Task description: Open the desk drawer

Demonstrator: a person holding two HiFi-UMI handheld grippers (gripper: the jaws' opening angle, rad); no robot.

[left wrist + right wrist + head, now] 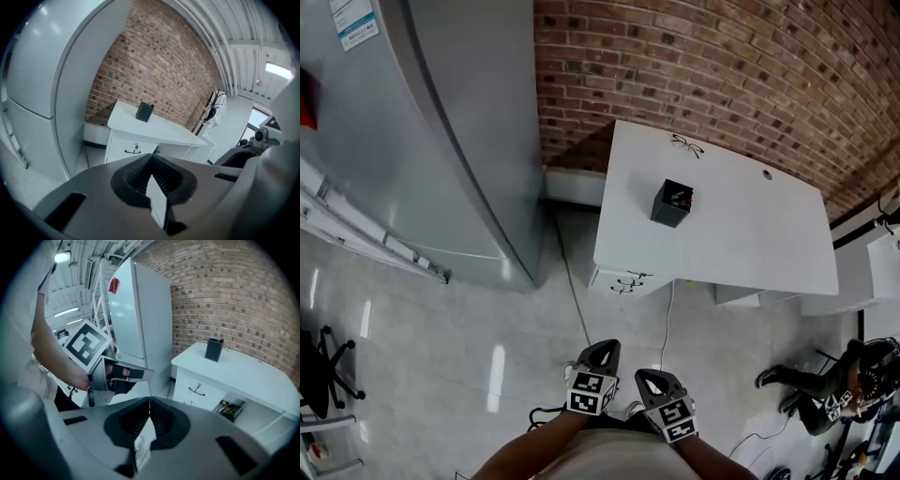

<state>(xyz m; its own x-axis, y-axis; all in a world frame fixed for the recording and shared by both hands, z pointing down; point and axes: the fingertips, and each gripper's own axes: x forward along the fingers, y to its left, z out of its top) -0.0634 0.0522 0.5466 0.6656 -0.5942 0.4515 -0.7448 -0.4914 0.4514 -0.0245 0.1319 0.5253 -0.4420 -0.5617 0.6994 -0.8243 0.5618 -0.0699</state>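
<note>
The white desk (741, 234) stands against the brick wall. Its drawer (623, 281) is at the front left corner, closed, with a dark handle and a keyhole. The drawer front also shows in the left gripper view (133, 149) and the right gripper view (199, 391). My left gripper (605, 349) and right gripper (647, 377) hang side by side over the floor, well short of the desk. Both are shut and hold nothing: the left gripper's (151, 155) tips meet, and so do the right gripper's (149, 400). A black pen holder (672, 202) and a pair of glasses (686, 144) sit on the desktop.
A tall grey refrigerator (441, 122) stands left of the desk, with a narrow gap between them. A cable (667, 319) runs down from the desk across the tiled floor. A person (825, 384) crouches at the lower right. An office chair (319, 366) is at the far left.
</note>
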